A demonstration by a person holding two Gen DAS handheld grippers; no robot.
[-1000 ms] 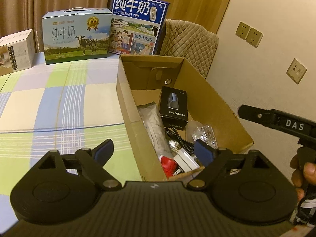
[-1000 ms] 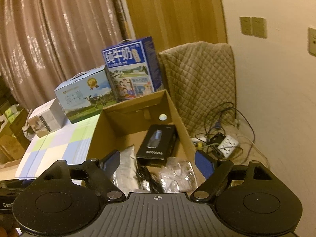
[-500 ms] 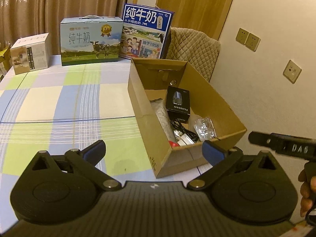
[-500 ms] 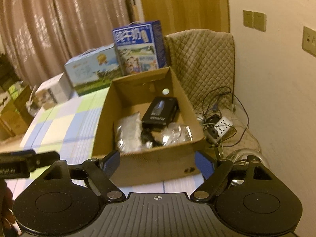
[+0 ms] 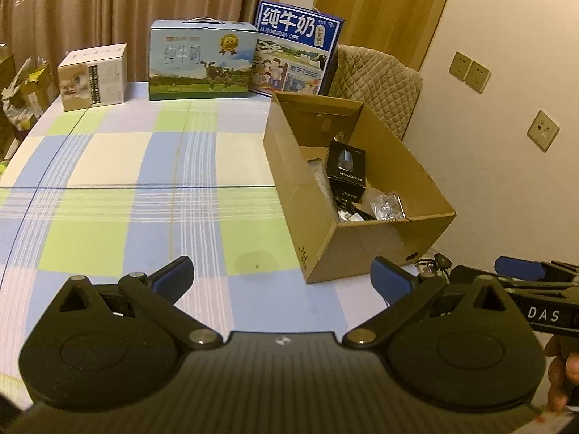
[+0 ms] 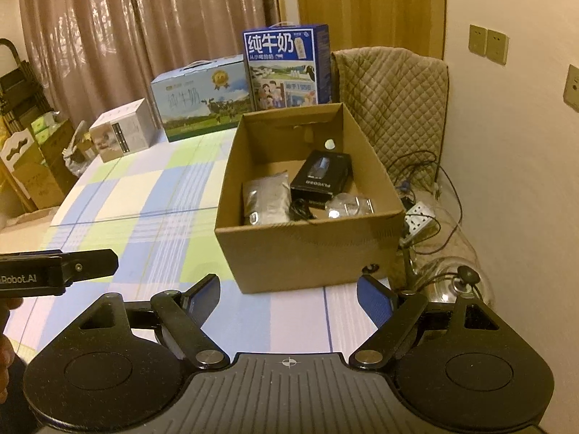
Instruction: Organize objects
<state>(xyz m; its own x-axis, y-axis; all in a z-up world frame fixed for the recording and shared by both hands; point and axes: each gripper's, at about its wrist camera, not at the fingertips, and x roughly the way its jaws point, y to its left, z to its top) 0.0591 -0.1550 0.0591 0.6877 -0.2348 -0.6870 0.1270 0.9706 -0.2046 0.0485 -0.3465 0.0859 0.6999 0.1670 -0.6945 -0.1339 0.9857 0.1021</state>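
An open cardboard box [image 5: 365, 249] [image 6: 307, 253] stands at the right edge of the checked tablecloth [image 5: 144, 195]. Inside it lie a black product box [image 6: 322, 175] [image 5: 345, 168], a silvery pouch [image 6: 266, 197], a black cable [image 6: 300, 211] and a clear plastic bag [image 6: 347, 208]. My left gripper [image 5: 282, 276] hangs open over the cloth, short of the box's near left corner, with nothing between its fingers. My right gripper [image 6: 287, 296] is open too, empty, in front of the box's near wall. Each gripper shows at the edge of the other's view.
Two milk cartons [image 5: 202, 61] [image 5: 296, 47] and a small white box [image 5: 94, 76] stand along the table's far edge. A quilted chair back [image 6: 391, 90] is behind the cardboard box. On the floor to the right lie a power strip [image 6: 416, 217] and cables.
Both grippers have drawn back from above the box, so it now lies farther ahead and whole in view. The left gripper's jaws have spread wider.
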